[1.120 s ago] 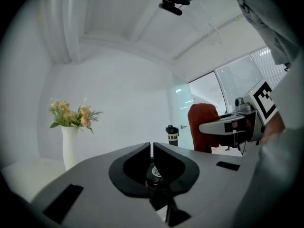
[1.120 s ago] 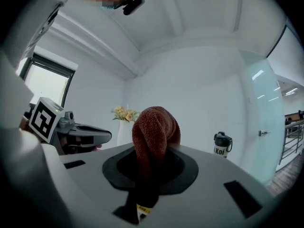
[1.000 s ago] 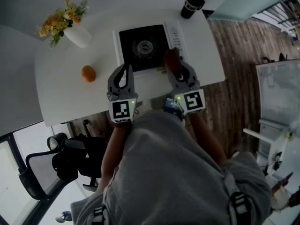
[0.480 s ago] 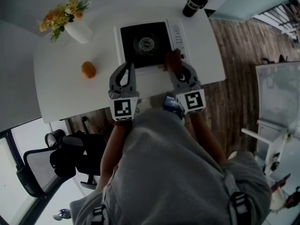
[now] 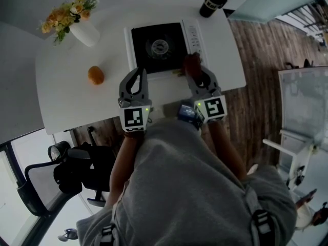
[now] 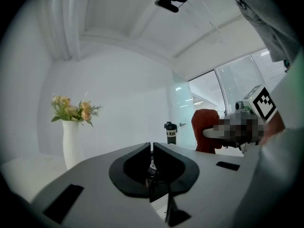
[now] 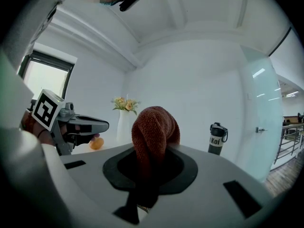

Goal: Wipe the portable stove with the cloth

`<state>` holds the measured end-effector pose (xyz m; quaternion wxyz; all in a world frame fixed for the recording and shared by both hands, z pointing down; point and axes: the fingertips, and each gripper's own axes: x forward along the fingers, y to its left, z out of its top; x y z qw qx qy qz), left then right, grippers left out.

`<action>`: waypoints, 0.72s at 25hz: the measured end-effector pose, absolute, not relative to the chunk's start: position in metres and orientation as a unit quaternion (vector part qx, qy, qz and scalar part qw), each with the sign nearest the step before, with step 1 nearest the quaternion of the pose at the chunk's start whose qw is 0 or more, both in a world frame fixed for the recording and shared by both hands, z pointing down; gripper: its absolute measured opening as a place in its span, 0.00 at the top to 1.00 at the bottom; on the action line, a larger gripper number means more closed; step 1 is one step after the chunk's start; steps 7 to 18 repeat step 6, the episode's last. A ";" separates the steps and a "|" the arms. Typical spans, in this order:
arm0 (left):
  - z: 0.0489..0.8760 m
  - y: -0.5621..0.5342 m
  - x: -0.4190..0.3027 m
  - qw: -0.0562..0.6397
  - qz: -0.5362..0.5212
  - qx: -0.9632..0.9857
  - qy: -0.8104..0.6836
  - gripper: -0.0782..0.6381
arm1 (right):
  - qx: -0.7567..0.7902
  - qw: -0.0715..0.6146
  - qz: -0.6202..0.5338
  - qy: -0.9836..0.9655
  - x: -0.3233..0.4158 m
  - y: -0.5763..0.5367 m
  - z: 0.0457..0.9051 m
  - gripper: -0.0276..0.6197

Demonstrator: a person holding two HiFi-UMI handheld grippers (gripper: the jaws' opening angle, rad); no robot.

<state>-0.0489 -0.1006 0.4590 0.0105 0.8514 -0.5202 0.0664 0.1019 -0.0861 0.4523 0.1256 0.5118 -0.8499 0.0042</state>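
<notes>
- Head view: your right gripper pinches the cloth over the stove's near right corner, on the table.
- Your left gripper points at the stove's near edge, jaws pressed together.

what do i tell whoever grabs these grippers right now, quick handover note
Left gripper: shut, empty, tips at the near edge of the stove.
Right gripper: shut on the cloth, at the stove's near right corner by the control strip.
Stove sits on the white table; the orange, vase and cup stand clear of it.
Done: cloth is gripped and brought to the stove; how much is wiped cannot be told.
Left: wipe across the black top and the control strip.
</notes>
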 end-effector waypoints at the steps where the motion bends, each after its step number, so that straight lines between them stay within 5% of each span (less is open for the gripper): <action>1: 0.459 -0.101 -0.049 0.010 0.066 0.852 -0.520 0.84 | 0.512 0.125 0.005 -0.850 0.102 -0.086 0.453 0.85; 18: 0.459 -0.102 -0.048 0.013 0.065 0.853 -0.518 0.84 | 0.511 0.131 0.010 -0.849 0.102 -0.087 0.455 0.85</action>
